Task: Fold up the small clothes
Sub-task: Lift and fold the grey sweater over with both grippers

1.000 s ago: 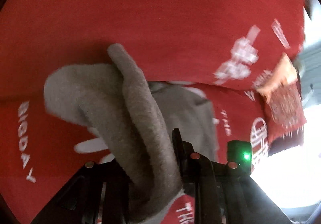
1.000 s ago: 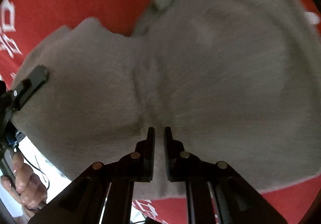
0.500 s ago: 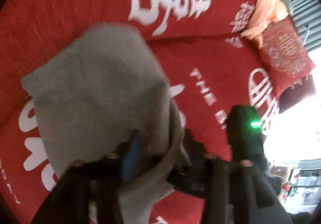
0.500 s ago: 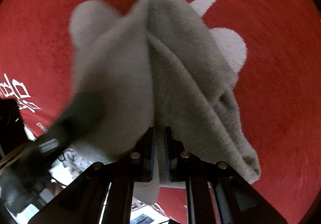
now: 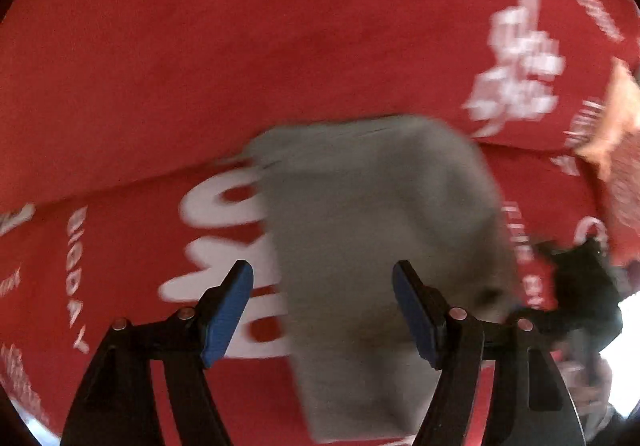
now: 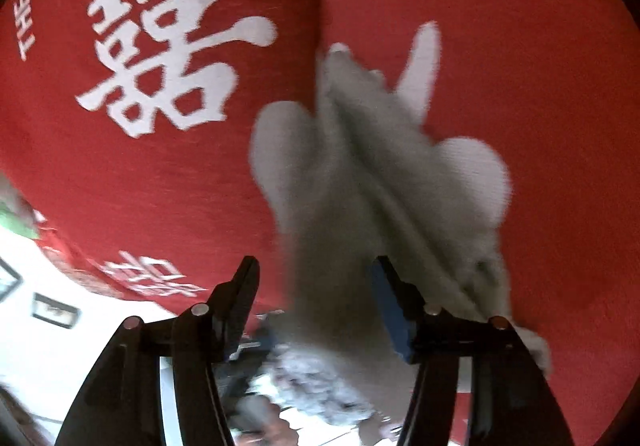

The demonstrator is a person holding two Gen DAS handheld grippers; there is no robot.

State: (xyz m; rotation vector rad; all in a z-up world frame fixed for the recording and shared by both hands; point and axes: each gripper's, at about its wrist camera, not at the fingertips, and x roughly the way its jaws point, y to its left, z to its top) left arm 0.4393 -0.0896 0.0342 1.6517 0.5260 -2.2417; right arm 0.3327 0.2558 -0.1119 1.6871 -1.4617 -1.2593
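Note:
A small grey fleece garment [image 5: 384,214] lies folded in a rough rectangle on the red printed cover [image 5: 240,46]. My left gripper [image 5: 324,286] points down over its near part. Its jaws are opening, and the blue pads [image 5: 228,310] stand wide apart, clear of the cloth. In the right wrist view the same grey garment [image 6: 360,182] stretches away in long folds. My right gripper [image 6: 314,274] is low over its near end with jaws opening; the cloth passes between them loose and not pinched. The picture is blurred by motion.
The red cover [image 6: 520,86] carries large white characters [image 6: 168,58] and lettering. An orange cloth [image 5: 616,118] lies at the far right. A dark blurred tool [image 5: 580,286] shows at the right edge. The cover's edge and a bright room [image 6: 60,286] lie lower left.
Both grippers were shut on the grey garment and held it up; now both have opened and let it go. The garment lies folded on the red cover.

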